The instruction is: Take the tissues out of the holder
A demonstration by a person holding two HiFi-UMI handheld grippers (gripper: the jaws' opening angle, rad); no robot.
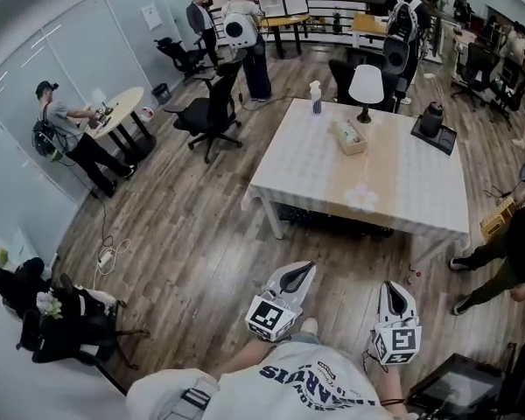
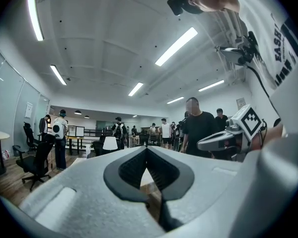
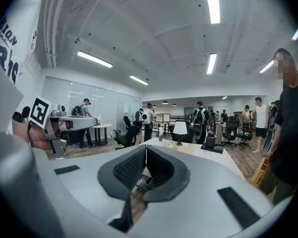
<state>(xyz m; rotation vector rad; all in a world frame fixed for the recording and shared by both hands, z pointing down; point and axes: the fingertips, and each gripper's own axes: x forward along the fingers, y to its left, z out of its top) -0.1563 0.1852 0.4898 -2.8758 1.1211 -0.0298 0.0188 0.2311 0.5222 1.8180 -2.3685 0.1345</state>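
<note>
In the head view, a rectangular white desk (image 1: 402,191) is seen on wood-plank flooring (image 1: 201,234), toward 1 o'clock of the two grippers. The tissue holder (image 1: 350,136), a pale box-shaped tray with white tissue showing at its top, is stood near the desk's far middle. A white-shaded lamp (image 1: 365,86) is set at its 1 o'clock and a clear spray bottle (image 1: 315,97) at its 11 o'clock. The left gripper (image 1: 299,276) and right gripper (image 1: 396,291), smooth grey-white shells, are held well apart from the desk.

In the left gripper view, the black ribbed jaws are closed tip to tip, with nothing clasped.

In the right gripper view, the jaws are likewise pressed together and empty, with the desk seen beyond them.
</note>
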